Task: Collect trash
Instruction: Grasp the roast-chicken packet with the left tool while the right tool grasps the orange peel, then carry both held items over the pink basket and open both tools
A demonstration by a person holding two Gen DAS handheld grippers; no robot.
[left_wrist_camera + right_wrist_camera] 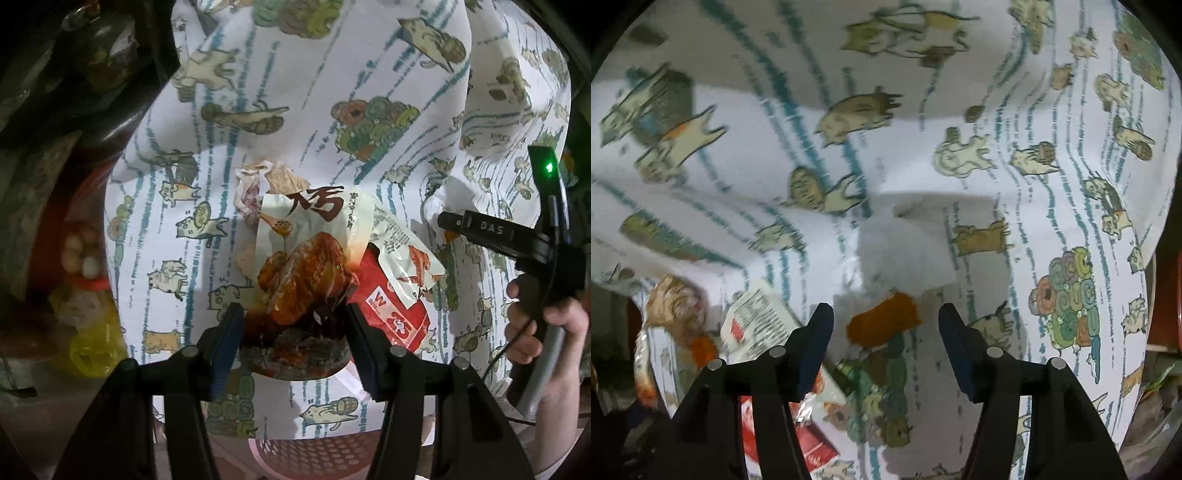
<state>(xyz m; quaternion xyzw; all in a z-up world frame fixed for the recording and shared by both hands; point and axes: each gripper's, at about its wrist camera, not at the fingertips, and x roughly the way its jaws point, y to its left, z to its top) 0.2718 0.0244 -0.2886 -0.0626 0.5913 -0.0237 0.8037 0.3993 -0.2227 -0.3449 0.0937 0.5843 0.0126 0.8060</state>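
Note:
A snack wrapper printed with roast chicken (303,266) lies on the cat-print tablecloth (177,192). My left gripper (295,325) is open with its fingers on either side of the wrapper's near end. A red packet (391,314) and a white wrapper (402,254) lie just right of it, and a crumpled tissue (255,188) lies behind. My right gripper (886,325) is open over an orange scrap (882,321) and a white tissue (905,251). It also shows at the right of the left wrist view (443,221).
A pink perforated basket (314,458) sits below the table's near edge. A yellow bag (92,343) and dark clutter lie left of the table. More wrappers (757,317) lie left of my right gripper.

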